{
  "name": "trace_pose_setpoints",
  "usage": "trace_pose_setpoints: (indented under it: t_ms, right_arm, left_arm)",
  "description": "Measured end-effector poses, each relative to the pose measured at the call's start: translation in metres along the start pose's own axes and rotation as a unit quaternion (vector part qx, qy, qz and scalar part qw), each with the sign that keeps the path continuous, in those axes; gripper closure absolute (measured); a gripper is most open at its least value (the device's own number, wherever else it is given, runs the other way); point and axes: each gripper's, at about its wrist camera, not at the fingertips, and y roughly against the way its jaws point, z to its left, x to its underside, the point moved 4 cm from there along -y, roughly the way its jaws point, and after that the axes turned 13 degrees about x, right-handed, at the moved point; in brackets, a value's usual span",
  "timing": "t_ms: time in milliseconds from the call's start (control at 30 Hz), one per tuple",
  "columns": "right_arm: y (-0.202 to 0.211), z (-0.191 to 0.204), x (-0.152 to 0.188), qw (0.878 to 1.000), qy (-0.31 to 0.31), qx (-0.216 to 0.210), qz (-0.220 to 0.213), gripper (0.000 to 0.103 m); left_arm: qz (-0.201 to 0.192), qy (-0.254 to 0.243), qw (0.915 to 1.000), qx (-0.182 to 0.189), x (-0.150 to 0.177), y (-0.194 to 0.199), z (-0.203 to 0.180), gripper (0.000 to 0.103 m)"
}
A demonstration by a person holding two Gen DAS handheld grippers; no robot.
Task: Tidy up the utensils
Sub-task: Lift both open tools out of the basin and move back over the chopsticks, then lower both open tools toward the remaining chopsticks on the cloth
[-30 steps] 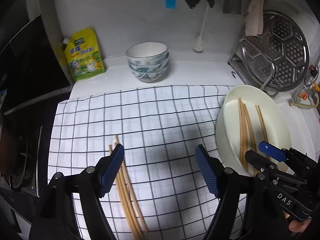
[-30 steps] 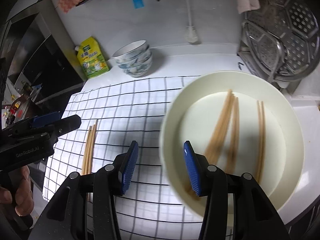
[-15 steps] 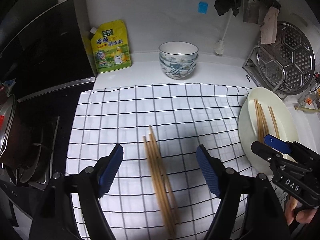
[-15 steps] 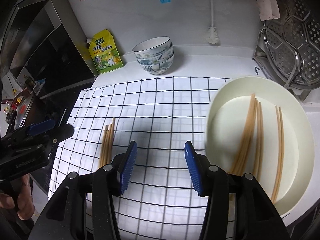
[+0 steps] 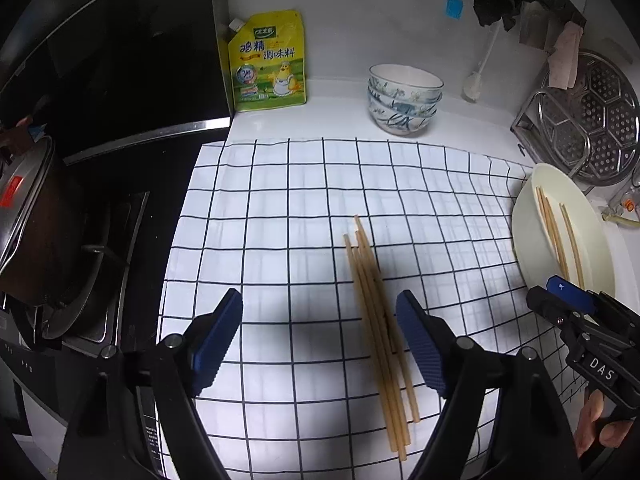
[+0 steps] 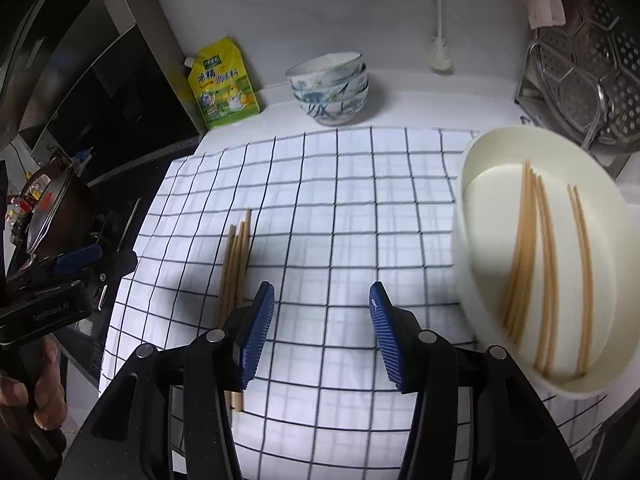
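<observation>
Several wooden chopsticks (image 5: 378,320) lie bundled on the white checked cloth (image 5: 288,208); they also show in the right wrist view (image 6: 236,256). A cream plate (image 6: 492,152) at the cloth's right edge holds several more chopsticks (image 6: 536,256); the plate also shows in the left wrist view (image 5: 524,200). My left gripper (image 5: 320,336) is open and empty above the cloth, the bundle just inside its right finger. My right gripper (image 6: 322,334) is open and empty, between the bundle and the plate.
A stack of patterned bowls (image 5: 404,98) and a yellow seasoning pouch (image 5: 268,64) stand at the back wall. A metal steamer rack (image 5: 588,120) leans at the right. A stove with a pot (image 5: 32,216) lies to the left of the cloth.
Both grippers have shifted left and drawn back. The bundle now lies by my left gripper's right finger, and the plate has slid to the right edge of the right wrist view.
</observation>
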Motion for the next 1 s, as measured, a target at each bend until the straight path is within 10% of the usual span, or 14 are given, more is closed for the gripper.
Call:
trace_pose_setpoints:
  t_ms: [1000]
  right_arm:
    - [-0.067, 0.08, 0.057, 0.996, 0.061, 0.015, 0.061, 0.055]
  left_arm:
    - [0.038, 0.037, 0.9986, -0.001, 0.048, -0.034, 0.059, 0.023]
